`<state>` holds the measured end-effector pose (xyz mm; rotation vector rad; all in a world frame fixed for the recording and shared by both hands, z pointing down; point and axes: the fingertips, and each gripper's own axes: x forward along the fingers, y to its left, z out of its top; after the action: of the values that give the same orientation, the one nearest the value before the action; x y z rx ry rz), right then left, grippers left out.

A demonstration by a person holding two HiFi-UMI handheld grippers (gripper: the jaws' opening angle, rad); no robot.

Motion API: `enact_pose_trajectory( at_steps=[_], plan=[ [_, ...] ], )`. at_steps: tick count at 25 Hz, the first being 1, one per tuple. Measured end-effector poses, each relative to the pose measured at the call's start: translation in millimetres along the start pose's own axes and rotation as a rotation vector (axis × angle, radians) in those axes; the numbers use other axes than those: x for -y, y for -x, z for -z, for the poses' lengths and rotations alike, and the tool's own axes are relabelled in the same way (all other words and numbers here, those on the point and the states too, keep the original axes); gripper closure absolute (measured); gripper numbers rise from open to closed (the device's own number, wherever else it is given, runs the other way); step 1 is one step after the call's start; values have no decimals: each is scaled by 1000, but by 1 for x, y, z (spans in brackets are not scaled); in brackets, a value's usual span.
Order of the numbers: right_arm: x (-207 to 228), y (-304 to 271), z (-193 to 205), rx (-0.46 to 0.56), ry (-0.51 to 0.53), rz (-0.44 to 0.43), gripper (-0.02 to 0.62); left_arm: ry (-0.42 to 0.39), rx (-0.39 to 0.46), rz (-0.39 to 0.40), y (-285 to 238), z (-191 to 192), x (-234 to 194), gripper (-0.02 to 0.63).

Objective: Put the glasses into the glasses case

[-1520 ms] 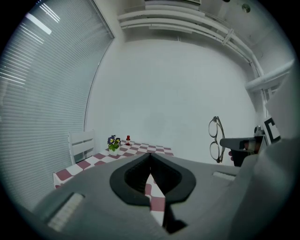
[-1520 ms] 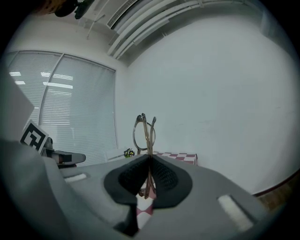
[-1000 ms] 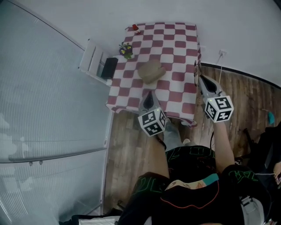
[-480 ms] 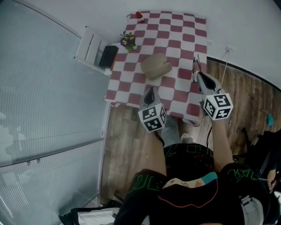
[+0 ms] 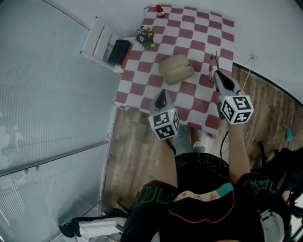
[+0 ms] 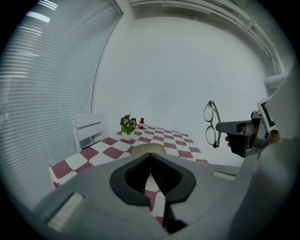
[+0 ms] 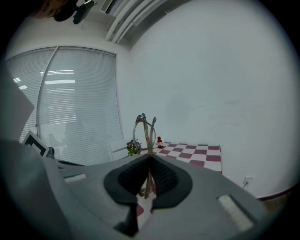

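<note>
A closed beige glasses case (image 5: 176, 69) lies in the middle of the red-and-white checked table (image 5: 208, 28). The thin-framed glasses (image 5: 212, 67) are folded and stick up from my right gripper (image 5: 215, 78), which is shut on them above the table's right side, right of the case. In the right gripper view the glasses (image 7: 144, 129) rise upright from between the jaws of that gripper (image 7: 150, 159). My left gripper (image 5: 162, 94) hovers over the table's near edge, just short of the case, shut and empty. The left gripper view shows the case (image 6: 148, 149) just beyond the gripper (image 6: 150, 157), with the glasses (image 6: 211, 124) at the right.
A small pot of purple flowers (image 5: 146, 37) and a little red bottle (image 5: 160, 9) stand at the table's far left. A white bench (image 5: 99, 47) with a black object (image 5: 118, 51) flanks the table's left side. Window blinds (image 5: 42, 94) fill the left; wooden floor (image 5: 265, 108) lies to the right.
Both grippers have moved forward over the table toward the case. The right one still holds the glasses. The case has not moved on the cloth.
</note>
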<state>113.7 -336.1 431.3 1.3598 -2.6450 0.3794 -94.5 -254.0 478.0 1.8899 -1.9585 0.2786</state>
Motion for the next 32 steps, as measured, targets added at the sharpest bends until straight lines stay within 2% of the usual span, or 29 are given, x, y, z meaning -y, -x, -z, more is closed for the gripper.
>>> enact_pose_trajectory(
  at_steps=[10,20,27,32],
  plan=[
    [1,-43,-5,-38,50,-25,578,66,-9,-20,-18,9,-23,597],
    [-24,-96,-7,-130,185,-148,578,118,-21,-39,-37,10,-44,597],
    [-41,-122,-5,-193,314,-244,578,144,-34,-39,-50,13,-55,597],
    [-54,-136,3,-258,462,-320,578,162,-36,-40,-59,13,-62,597]
  ],
)
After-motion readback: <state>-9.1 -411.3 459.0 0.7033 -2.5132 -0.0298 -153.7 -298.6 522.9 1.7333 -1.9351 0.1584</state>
